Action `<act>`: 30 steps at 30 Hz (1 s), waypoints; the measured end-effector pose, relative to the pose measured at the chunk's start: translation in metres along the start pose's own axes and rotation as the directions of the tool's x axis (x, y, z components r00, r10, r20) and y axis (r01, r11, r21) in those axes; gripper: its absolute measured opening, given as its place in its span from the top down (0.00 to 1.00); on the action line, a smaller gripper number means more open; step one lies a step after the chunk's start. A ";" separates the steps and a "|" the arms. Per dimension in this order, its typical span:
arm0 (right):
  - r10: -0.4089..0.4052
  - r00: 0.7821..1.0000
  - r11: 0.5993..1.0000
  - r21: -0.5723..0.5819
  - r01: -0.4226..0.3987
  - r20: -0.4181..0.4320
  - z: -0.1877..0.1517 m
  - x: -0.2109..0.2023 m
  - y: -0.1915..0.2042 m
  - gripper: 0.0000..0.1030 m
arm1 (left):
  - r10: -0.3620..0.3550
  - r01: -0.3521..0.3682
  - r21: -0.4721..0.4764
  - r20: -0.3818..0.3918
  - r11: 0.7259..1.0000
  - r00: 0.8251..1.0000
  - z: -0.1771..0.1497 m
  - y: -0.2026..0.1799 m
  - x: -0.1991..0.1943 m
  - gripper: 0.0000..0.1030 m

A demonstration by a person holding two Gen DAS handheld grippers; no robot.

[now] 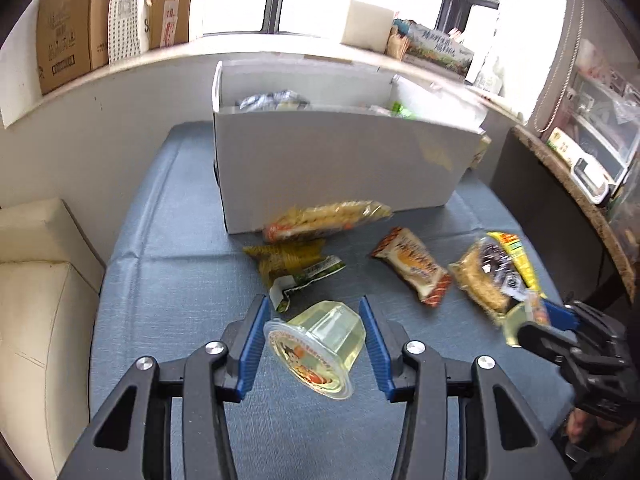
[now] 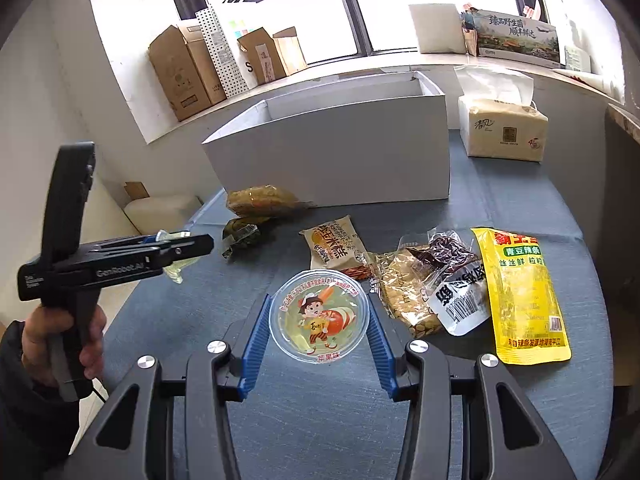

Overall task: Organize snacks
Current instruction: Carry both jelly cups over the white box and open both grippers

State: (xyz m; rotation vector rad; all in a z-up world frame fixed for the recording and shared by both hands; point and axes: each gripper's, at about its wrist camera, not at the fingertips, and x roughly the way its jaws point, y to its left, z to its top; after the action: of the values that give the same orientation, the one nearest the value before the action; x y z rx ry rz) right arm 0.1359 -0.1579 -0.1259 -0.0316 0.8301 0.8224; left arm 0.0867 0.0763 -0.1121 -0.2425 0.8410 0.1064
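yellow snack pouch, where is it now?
Right wrist view, far right: the yellow snack pouch lies flat on the blue tablecloth, beside the peanut packet.

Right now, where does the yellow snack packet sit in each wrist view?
Left wrist: yellow packet at the right, partly hidden behind a clear bag.
Right wrist: yellow packet right of centre, lying flat, fully visible.
Shared landmark: the white box behind the snacks.
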 end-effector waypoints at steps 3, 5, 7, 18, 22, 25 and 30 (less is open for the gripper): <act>0.010 1.000 1.000 -0.004 -0.010 0.007 0.004 -0.002 0.002 0.51 | -0.036 0.035 0.002 0.044 0.999 0.998 0.010 -0.001 -0.028 0.51; 0.015 1.000 1.000 -0.012 -0.015 0.014 0.009 -0.003 0.003 0.51 | -0.046 0.045 0.004 0.081 0.999 0.996 0.020 -0.004 -0.044 0.51; 0.027 0.999 1.000 -0.014 -0.027 0.024 0.018 -0.006 0.004 0.51 | -0.054 0.052 0.019 0.119 0.998 0.991 0.030 -0.003 -0.063 0.51; 0.063 0.986 0.997 -0.055 -0.055 0.151 0.133 -0.016 0.003 0.51 | -0.049 0.033 0.082 0.190 0.996 0.981 0.135 -0.010 -0.062 0.51; 0.053 0.988 0.999 -0.016 -0.051 0.147 0.182 0.011 -0.015 0.51 | -0.009 -0.002 0.080 0.144 0.997 0.990 0.173 -0.004 -0.021 0.51; 0.012 0.992 1.000 0.005 -0.013 0.126 0.210 0.033 -0.031 0.51 | 0.006 -0.013 0.058 0.109 0.998 0.994 0.188 0.004 0.008 0.51; -0.019 0.997 0.998 0.057 0.014 0.081 0.233 0.064 -0.059 0.51 | 0.020 -0.026 0.069 0.094 0.997 0.995 0.196 0.006 0.039 0.50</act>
State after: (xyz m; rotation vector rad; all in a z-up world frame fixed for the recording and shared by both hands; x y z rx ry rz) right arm 0.3490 -0.0819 -0.0235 0.0450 0.7747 0.7795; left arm 0.2533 0.1319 -0.0165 -0.1604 0.7532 0.1084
